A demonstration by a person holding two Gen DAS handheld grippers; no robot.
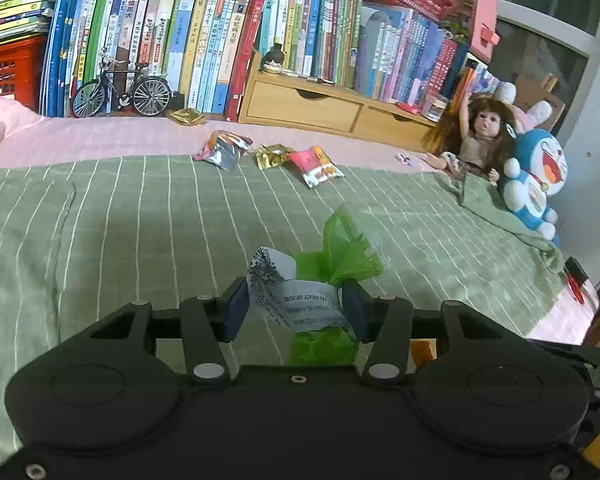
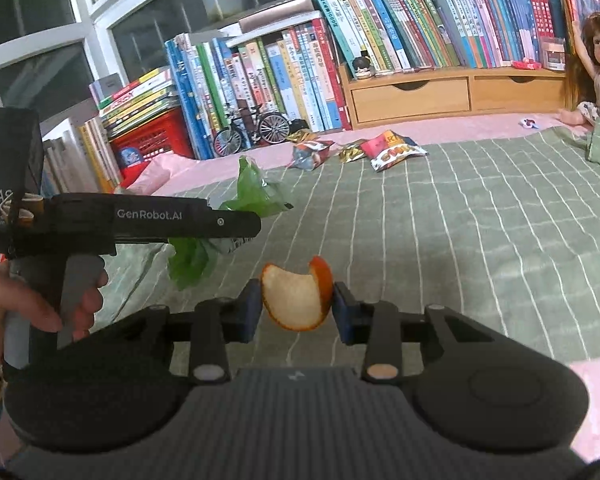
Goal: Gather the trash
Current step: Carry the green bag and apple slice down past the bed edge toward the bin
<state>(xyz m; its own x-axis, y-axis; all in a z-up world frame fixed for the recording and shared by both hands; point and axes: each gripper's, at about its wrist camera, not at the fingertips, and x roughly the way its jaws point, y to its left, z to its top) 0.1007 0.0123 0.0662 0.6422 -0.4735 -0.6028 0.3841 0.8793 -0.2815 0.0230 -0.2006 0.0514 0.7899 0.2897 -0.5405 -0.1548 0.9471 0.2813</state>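
Note:
My left gripper (image 1: 296, 304) is shut on a green plastic wrapper with a white printed label (image 1: 300, 300), held above the green striped bedspread (image 1: 140, 220). In the right wrist view the left gripper (image 2: 252, 232) shows side-on at the left, held by a hand (image 2: 28, 312), with the green wrapper (image 2: 256, 196) sticking out of it. My right gripper (image 2: 296, 304) is shut on a curled piece of orange peel (image 2: 296, 300). Farther up the bed lie a silver crumpled packet (image 1: 224, 150), a gold wrapper (image 1: 272, 156) and a pink snack packet (image 1: 318, 166).
Another gold wrapper (image 1: 186, 116) lies by a model bicycle (image 1: 122, 88). Rows of books (image 1: 204, 40) and a wooden drawer shelf (image 1: 320, 108) line the far side. A doll (image 1: 480, 136) and a blue plush toy (image 1: 536, 180) sit at the right. A red crate (image 1: 8, 72) stands at the left.

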